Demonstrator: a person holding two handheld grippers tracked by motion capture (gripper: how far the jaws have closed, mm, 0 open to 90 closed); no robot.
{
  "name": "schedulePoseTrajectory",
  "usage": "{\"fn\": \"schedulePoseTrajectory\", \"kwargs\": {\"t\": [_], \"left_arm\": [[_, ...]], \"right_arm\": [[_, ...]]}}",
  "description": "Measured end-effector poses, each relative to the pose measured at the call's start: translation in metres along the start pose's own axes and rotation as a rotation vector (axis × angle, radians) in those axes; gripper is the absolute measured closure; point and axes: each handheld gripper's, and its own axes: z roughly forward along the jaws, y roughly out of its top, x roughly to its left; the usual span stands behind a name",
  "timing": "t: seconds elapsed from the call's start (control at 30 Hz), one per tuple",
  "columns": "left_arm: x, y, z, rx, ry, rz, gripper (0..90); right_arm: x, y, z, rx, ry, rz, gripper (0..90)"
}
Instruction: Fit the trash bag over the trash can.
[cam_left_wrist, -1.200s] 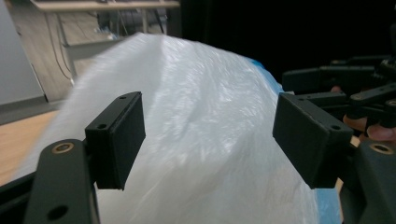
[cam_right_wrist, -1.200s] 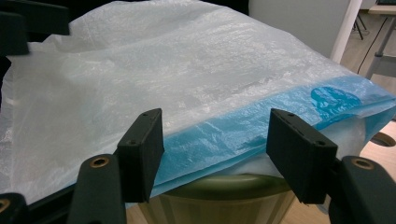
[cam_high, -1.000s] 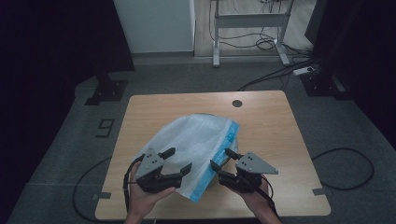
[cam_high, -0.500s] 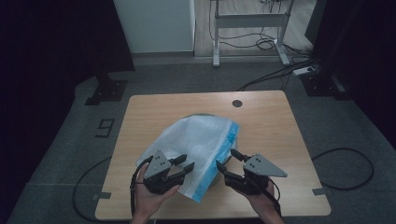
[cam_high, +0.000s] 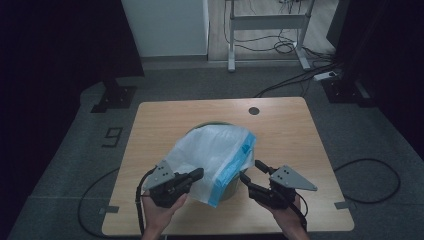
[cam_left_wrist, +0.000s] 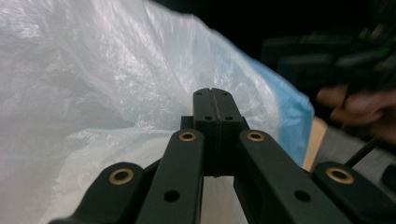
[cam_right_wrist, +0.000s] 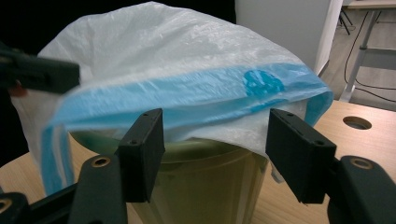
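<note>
Wooden table: left gripper has just clamped shut on bag film over bin; right gripper open nearby. Thin plastic may tear w/ hard pull.

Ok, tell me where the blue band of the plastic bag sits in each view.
High view: the blue band runs down the bag's right edge, between the two grippers.
Left gripper view: right of centre, behind the shut jaws.
Right gripper view: across the middle, above the open jaws.
Shared landmark: the green bin under the bag.
</note>
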Motion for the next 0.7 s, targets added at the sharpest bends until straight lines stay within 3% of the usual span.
{"fn": "schedulePoseTrajectory", "kwargs": {"t": [0.03,0.37,0.53,0.7], "left_arm": [[0.003,0.002,-0.005,-0.025,-0.005,-0.017,89.9],[0.003,0.007,-0.024,-0.086,-0.007,-0.011,90.0],[0.005,0.008,-0.027,-0.101,-0.008,-0.022,90.0],[0.008,0.010,-0.028,-0.105,-0.014,-0.033,90.0]], "right_arm": [[0.000,0.000,0.000,0.000,0.000,0.000,36.5],[0.001,0.000,0.003,0.004,0.009,-0.004,36.5],[0.008,0.001,0.004,-0.007,0.035,-0.030,36.5],[0.014,0.005,0.005,-0.028,0.012,-0.065,37.7]]}}
